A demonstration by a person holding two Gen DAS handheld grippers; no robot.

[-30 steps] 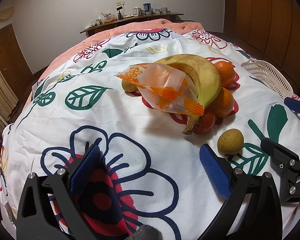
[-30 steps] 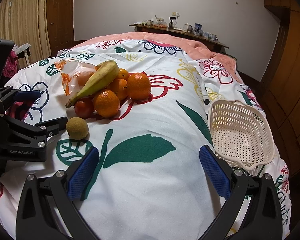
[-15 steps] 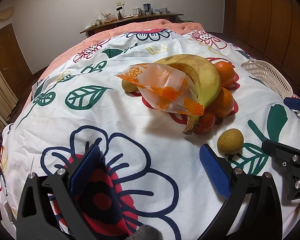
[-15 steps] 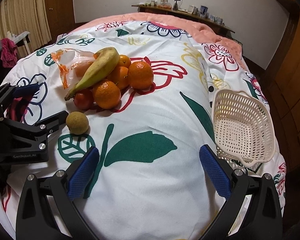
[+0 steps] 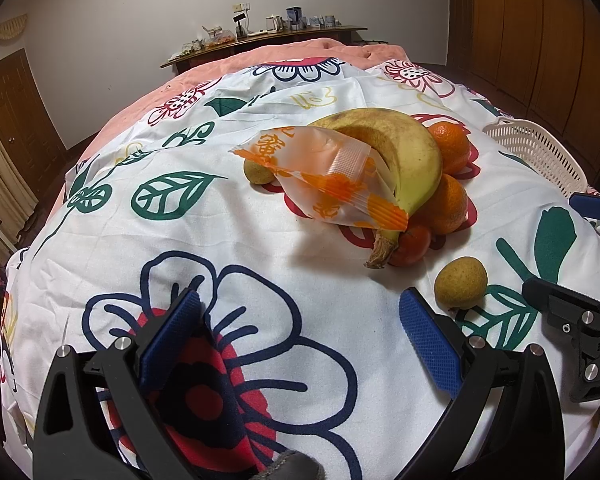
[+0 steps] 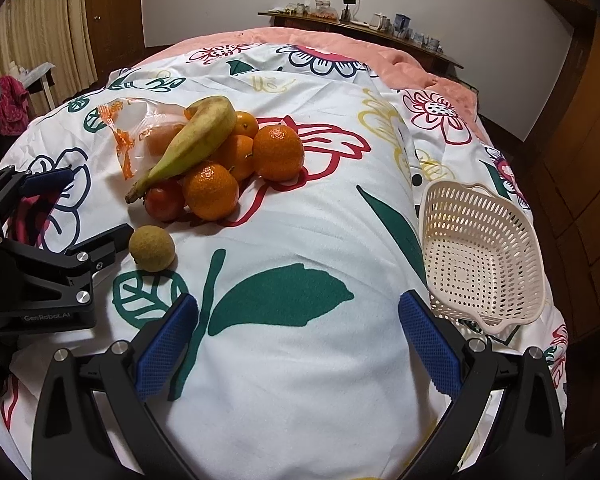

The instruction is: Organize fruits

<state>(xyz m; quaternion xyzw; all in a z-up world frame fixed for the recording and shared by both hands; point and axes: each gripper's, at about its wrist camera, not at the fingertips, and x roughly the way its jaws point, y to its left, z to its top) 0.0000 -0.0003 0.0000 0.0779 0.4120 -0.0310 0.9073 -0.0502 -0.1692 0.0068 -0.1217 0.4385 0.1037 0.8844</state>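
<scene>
A pile of fruit lies on the flowered bedspread: a banana (image 6: 196, 142) across several oranges (image 6: 278, 152), a small red fruit (image 6: 165, 200), and an orange-printed plastic bag (image 5: 324, 176). One brown-green round fruit (image 6: 152, 248) lies apart in front of the pile; another (image 5: 258, 171) sits behind the bag. A white slotted basket (image 6: 480, 256), empty, rests at the right. My left gripper (image 5: 300, 336) is open over the spread, short of the pile. My right gripper (image 6: 296, 336) is open between the loose fruit and the basket. Each gripper shows at the edge of the other's view.
The bed falls away at the right, just past the basket, toward wooden wardrobe doors (image 6: 580, 160). A pink blanket (image 6: 320, 40) covers the far end, with a cluttered wooden shelf (image 6: 360, 28) behind it. Curtains and a door (image 6: 112, 20) stand at the left.
My right gripper has risen and tilted down, so the fruit and basket sit lower and nearer in its view. The left gripper has barely moved.
</scene>
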